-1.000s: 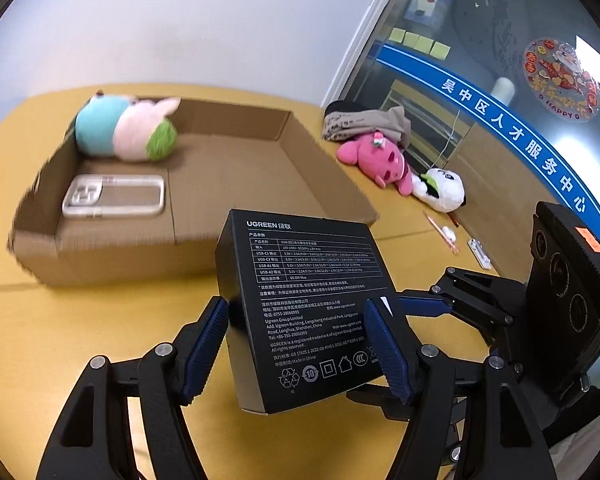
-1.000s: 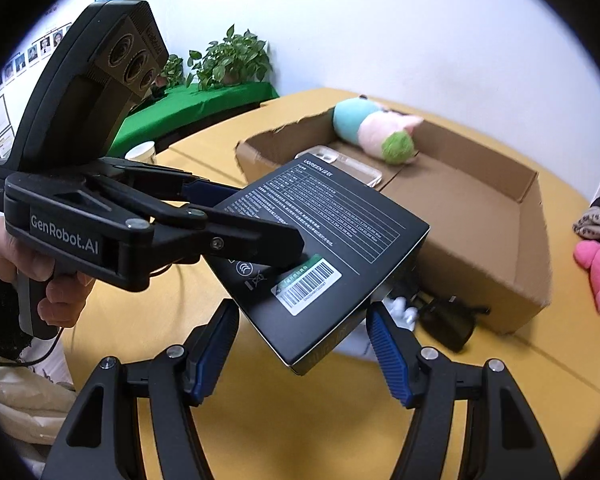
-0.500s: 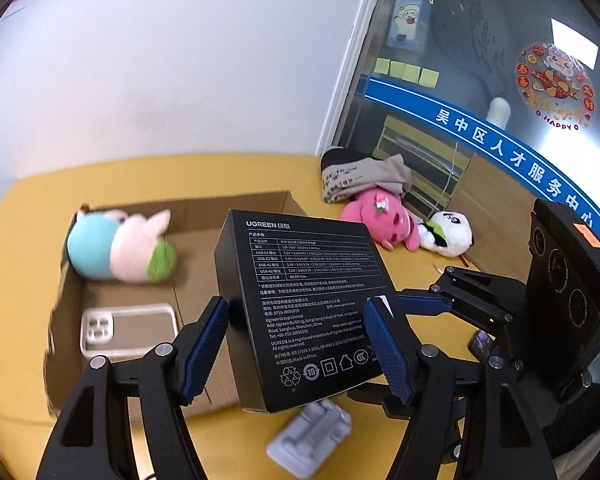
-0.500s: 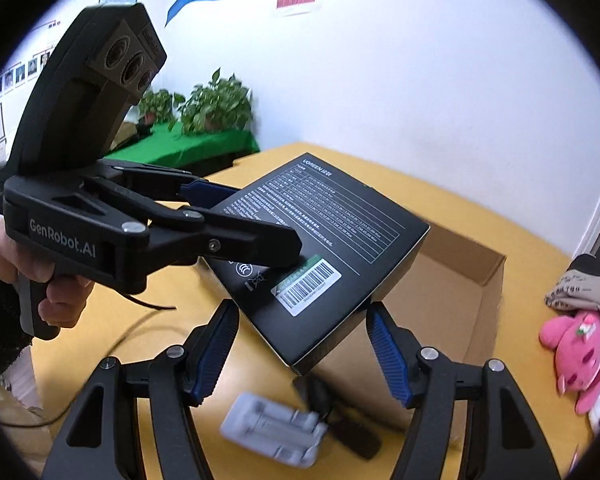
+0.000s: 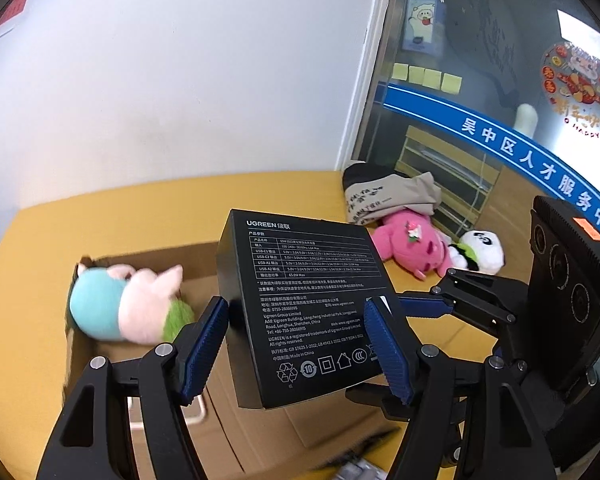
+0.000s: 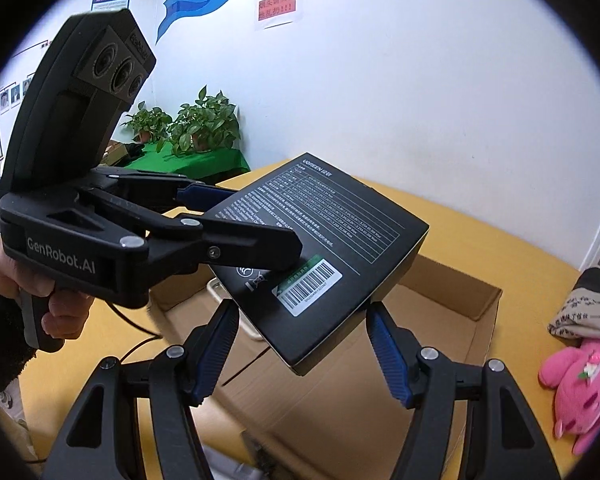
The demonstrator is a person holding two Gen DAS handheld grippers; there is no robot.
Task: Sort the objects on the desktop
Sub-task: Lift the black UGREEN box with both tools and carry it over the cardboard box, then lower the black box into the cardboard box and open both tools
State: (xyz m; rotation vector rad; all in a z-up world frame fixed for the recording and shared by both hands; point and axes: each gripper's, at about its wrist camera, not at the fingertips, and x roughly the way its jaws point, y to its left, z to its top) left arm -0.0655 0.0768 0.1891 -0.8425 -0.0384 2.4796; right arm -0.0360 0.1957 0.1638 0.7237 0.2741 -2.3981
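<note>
Left wrist view: black UGREEN box (image 5: 300, 304) sat between the blue pads (image 5: 204, 350) of the left gripper (image 5: 296, 354), jaws set wide and clamped on the box's two side edges. Box tilted, printed spec face toward cam, raised clear of the yellow table (image 5: 160, 208). Below and behind it the cardboard tray (image 5: 260, 432), open top, w/ a teal/pink/green plush (image 5: 120, 306) lying at its far left end. A pale rounded item at the tray floor was mostly hidden by the left finger, can't tell what. Right gripper (image 5: 424, 308) came in from the right side, its blue fingers reaching to the box's right edge; contact point hidden behind the box in this view.

Right wrist view: right gripper (image 6: 300, 354) jaws fairly wide, box corner (image 6: 320, 256) hanging between the pads; pads looked just at the box's lower edges, firm contact not clear. Left gripper (image 6: 236, 216) seen side-on, one finger across the box top near the barcode label (image 6: 308, 286), the other along the far edge, held by a hand (image 6: 32, 280) in a dark sleeve. Box was above the tray's (image 6: 440, 320) near end. Pink plush (image 6: 584, 392) and folded cloth (image 6: 580, 312) lay on table to the right, outside the tray; panda plush (image 5: 480, 250) beside the pink one
</note>
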